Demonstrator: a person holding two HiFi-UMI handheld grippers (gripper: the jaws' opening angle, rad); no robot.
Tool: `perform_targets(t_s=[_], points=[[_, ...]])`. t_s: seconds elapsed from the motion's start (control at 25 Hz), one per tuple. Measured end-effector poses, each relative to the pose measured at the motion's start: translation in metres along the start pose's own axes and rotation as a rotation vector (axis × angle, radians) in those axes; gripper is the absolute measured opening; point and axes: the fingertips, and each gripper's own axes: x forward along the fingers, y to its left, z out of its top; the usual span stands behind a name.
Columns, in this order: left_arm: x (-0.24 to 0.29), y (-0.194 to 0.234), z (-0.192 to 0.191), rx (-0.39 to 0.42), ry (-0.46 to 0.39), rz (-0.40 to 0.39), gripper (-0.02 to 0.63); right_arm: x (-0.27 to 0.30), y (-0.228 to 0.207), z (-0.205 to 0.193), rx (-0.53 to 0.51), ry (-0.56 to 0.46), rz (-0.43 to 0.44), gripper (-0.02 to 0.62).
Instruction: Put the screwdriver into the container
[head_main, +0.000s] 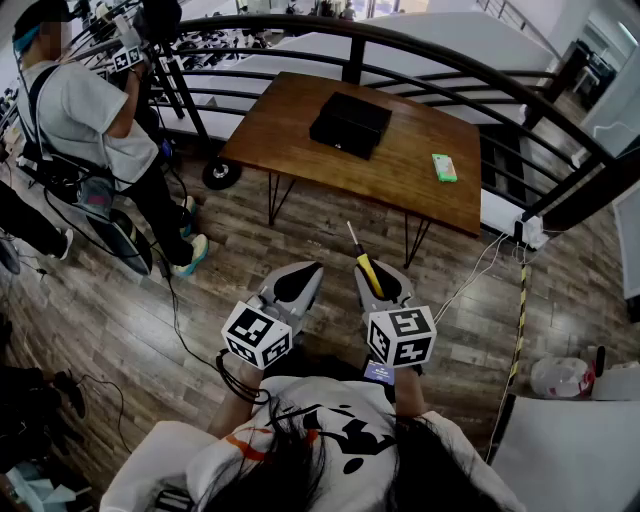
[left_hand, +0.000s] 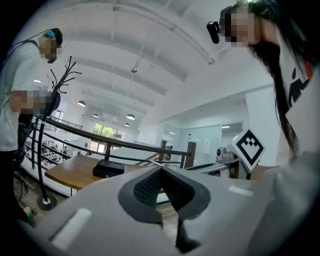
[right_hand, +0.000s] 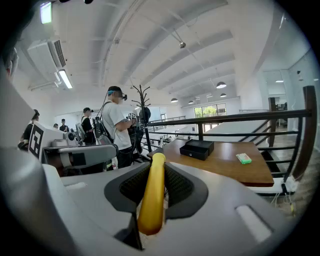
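My right gripper (head_main: 378, 277) is shut on a screwdriver (head_main: 364, 264) with a yellow handle and a black collar; its thin shaft points away from me toward the wooden table (head_main: 420, 185). In the right gripper view the yellow handle (right_hand: 152, 194) lies clamped between the dark pads (right_hand: 177, 184). A black box-like container (head_main: 350, 124) stands on the table's far half, well ahead of both grippers. My left gripper (head_main: 296, 283) hangs beside the right one, shut with nothing in it; its pads (left_hand: 150, 185) meet. The container (left_hand: 107, 168) also shows in the left gripper view, and again (right_hand: 196, 148) in the right one.
A small green item (head_main: 444, 167) lies near the table's right edge. A curved black railing (head_main: 480, 75) runs behind the table. A person (head_main: 95, 130) stands at the left by a coat stand (right_hand: 141, 117). Cables (head_main: 180, 330) trail over the wood floor.
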Motion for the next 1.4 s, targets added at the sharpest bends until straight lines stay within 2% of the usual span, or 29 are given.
perform_targets(t_s=[0.4, 0.8, 1.2, 1.4], points=[[0.013, -0.010, -0.003, 0.005, -0.001, 0.003, 0.001, -0.008, -0.009, -0.003, 0.002, -0.013, 0.038, 0.107], [0.037, -0.026, -0.018, -0.001, 0.029, -0.012, 0.002, -0.017, -0.035, -0.017, 0.004, 0.010, 0.037, 0.107], [0.061, 0.016, -0.015, 0.000, 0.044, -0.003, 0.000, 0.028, -0.054, -0.006, 0.009, 0.017, 0.038, 0.107], [0.095, 0.049, -0.013, 0.001, 0.052, -0.025, 0.001, 0.067, -0.076, 0.006, 0.006, 0.034, 0.026, 0.107]])
